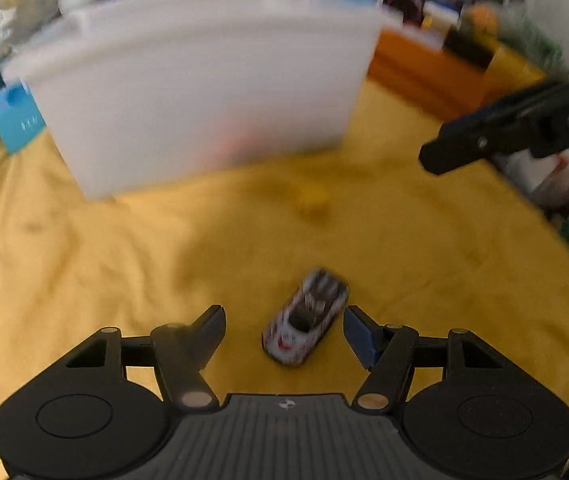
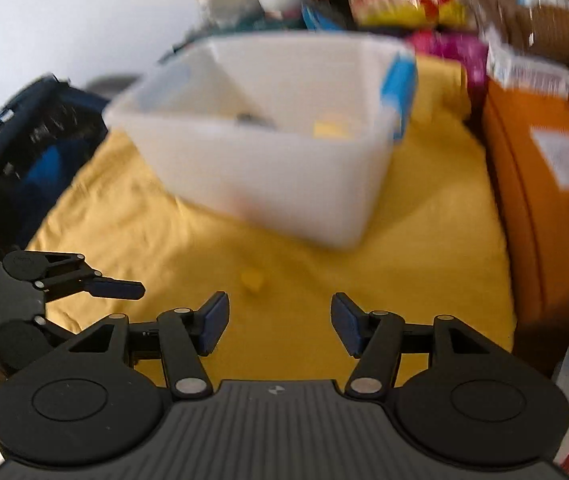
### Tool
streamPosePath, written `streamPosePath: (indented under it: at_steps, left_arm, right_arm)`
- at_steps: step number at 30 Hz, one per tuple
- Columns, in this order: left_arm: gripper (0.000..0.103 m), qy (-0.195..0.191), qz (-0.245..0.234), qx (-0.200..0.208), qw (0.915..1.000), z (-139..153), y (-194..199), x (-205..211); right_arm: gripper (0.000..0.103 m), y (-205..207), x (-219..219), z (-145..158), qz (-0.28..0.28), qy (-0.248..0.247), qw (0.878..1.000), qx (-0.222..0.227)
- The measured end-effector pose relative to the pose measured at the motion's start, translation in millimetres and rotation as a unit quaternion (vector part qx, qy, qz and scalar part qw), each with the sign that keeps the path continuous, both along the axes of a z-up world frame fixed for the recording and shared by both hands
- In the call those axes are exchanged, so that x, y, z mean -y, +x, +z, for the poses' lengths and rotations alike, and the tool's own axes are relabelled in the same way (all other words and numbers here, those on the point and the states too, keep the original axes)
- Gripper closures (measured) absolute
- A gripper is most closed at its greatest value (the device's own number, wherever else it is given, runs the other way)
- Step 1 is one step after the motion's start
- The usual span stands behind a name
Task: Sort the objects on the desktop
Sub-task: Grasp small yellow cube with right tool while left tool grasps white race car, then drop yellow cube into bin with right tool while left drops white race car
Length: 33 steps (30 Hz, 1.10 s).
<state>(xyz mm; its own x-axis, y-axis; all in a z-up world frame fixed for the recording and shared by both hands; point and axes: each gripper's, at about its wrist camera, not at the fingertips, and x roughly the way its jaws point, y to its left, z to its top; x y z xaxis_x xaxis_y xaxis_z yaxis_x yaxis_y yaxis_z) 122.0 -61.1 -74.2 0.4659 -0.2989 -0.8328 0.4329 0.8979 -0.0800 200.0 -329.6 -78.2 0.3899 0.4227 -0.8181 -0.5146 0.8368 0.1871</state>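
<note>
Car [image 1: 306, 318], small, glossy and white with dark and red markings, lies on the wrinkled yellow cloth [image 1: 84, 260] covering your desk. It sits between the spread fingers of your left hand-held gripper [image 1: 284, 330], touching neither blue pad, so that gripper is released and empty. Farther out on the cloth rests a small yellow block [image 1: 313, 200], soft-edged in the blur. Beyond it stands the bin [image 2: 268, 184], a translucent white plastic box with smooth walls, a rounded rim and a blue latch [image 2: 398, 92] on its end. Inside you can make out a pale yellow lump [image 2: 332, 126] and something dark beside it, too blurred to name. Your right hand-held gripper [image 2: 280, 324] hangs over bare cloth, fingers wide apart, holding nothing. An orange box [image 2: 540, 208], matte and flat-sided, stands to the right of the bin.
</note>
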Motion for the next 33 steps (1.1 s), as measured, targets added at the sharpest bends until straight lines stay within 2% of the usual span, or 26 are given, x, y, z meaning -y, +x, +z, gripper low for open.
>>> streamPosePath:
  at_steps: [2, 4, 6, 9, 13, 15, 17, 18, 21, 24, 28, 31, 33]
  left_arm:
    - [0.035, 0.001, 0.003, 0.013, 0.9999, -5, 0, 4]
    - [0.044, 0.006, 0.002, 0.025, 0.9997, -5, 1, 8]
    - [0.068, 0.006, 0.003, 0.028, 0.9996, -2, 3, 8]
    - [0.068, -0.010, 0.026, 0.029, 0.9992, 7, -2, -6]
    - [0.068, -0.026, 0.061, 0.038, 0.9970, 24, -15, -31]
    - [0.068, -0.031, 0.082, 0.042, 0.9952, 32, -20, -44]
    - [0.068, -0.037, 0.095, 0.044, 0.9937, 36, -21, -51]
    - [0.068, -0.040, 0.100, 0.046, 0.9932, 39, -22, -55]
    - [0.068, -0.045, 0.108, 0.052, 0.9917, 48, -24, -63]
    - [0.068, -0.056, 0.113, 0.060, 0.9902, 63, -21, -67]
    - [0.068, -0.071, 0.108, 0.076, 0.9888, 94, -4, -68]
    - [0.068, -0.082, 0.108, 0.087, 0.9870, 128, 22, -67]
    - [0.068, -0.083, 0.105, 0.098, 0.9862, 147, 39, -65]
  right_arm:
    - [0.043, 2, -6, -6, 0.001, -0.007, 1.000, -0.003]
    - [0.043, 6, -13, -11, 0.003, -0.008, 1.000, -0.001]
    - [0.043, 8, -23, -16, 0.010, -0.012, 1.000, 0.006]
    - [0.046, 7, -39, -25, 0.020, -0.016, 1.000, 0.014]
    - [0.058, 10, -64, -43, 0.035, -0.032, 0.999, 0.018]
    - [0.058, 11, -73, -53, 0.037, -0.044, 0.998, 0.020]
    - [0.065, 13, -78, -63, 0.033, -0.054, 0.998, 0.018]
    - [0.074, 14, -78, -65, 0.031, -0.055, 0.998, 0.017]
    - [0.075, 12, -71, -60, 0.019, -0.040, 0.999, 0.023]
    - [0.075, 1, -59, -37, 0.024, -0.014, 0.999, 0.033]
    - [0.075, -9, -37, 21, 0.035, 0.035, 0.997, 0.052]
    - [0.075, 3, -22, 73, 0.035, 0.052, 0.994, 0.088]
    - [0.075, 19, -13, 99, 0.018, 0.064, 0.993, 0.095]
